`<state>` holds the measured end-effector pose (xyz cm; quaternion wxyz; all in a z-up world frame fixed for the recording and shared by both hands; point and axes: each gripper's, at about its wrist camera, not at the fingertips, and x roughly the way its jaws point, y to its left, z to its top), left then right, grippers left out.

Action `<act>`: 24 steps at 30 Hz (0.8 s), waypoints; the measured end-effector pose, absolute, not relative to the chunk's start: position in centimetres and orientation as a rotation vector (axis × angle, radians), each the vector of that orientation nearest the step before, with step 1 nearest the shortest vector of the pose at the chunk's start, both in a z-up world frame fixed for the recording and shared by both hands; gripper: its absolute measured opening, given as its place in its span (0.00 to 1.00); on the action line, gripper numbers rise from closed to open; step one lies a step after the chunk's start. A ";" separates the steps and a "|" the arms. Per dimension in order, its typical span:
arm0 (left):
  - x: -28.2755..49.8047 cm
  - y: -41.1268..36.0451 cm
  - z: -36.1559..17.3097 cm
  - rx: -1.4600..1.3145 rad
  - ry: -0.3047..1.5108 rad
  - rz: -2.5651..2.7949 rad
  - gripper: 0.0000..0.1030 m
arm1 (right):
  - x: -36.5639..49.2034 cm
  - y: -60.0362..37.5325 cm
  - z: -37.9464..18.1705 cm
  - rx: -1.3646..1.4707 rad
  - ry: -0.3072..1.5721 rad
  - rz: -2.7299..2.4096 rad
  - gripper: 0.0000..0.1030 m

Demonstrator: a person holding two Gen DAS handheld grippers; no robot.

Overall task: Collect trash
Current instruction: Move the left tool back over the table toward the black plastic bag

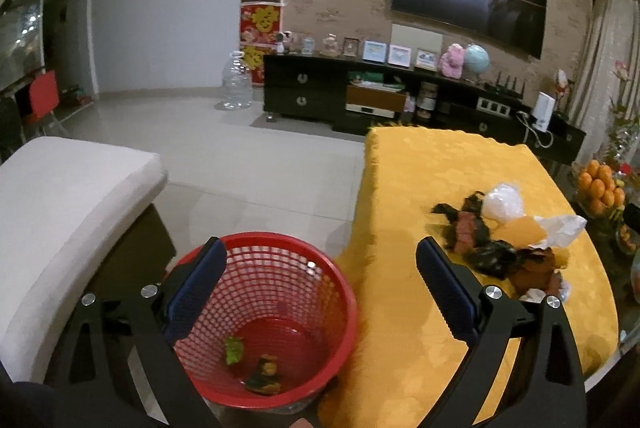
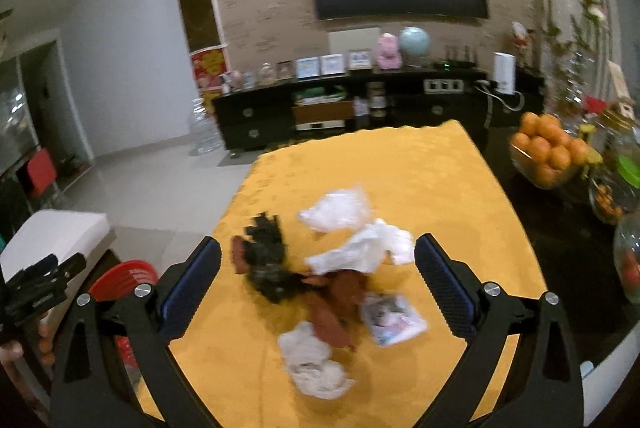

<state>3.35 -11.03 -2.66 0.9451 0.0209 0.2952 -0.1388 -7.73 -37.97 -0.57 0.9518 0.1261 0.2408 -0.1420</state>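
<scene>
A red mesh basket (image 1: 280, 268) stands on the floor left of the table with the yellow cloth (image 1: 420, 167); a green scrap (image 1: 235, 350) and a dark wrapper (image 1: 265, 374) lie in it. My left gripper (image 1: 320, 288) is open and empty above the basket's right rim. A trash pile lies on the cloth (image 2: 420, 163): dark wrappers (image 2: 266, 260), brown wrappers (image 2: 340, 304), white tissues (image 2: 360, 248), a clear bag (image 2: 338, 207), a crumpled tissue (image 2: 314, 362) and a printed packet (image 2: 394, 320). My right gripper (image 2: 318, 288) is open and empty above the pile.
A white cushioned seat (image 1: 68, 207) is left of the basket. A bowl of oranges (image 2: 550, 151) and glass jars (image 2: 628, 252) stand on the dark table to the right. A TV cabinet (image 2: 360, 107) lines the far wall. The basket's rim (image 2: 128, 276) shows at lower left.
</scene>
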 end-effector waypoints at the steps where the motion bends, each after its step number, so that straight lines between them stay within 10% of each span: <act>1: 3.3 -11.4 -2.7 0.046 0.604 -0.292 0.89 | -8.0 -38.4 -0.7 0.260 0.489 -0.302 0.92; 24: 10.6 -25.3 -3.6 0.154 0.737 -0.523 0.89 | -10.0 -42.2 -1.4 0.338 0.487 -0.380 0.92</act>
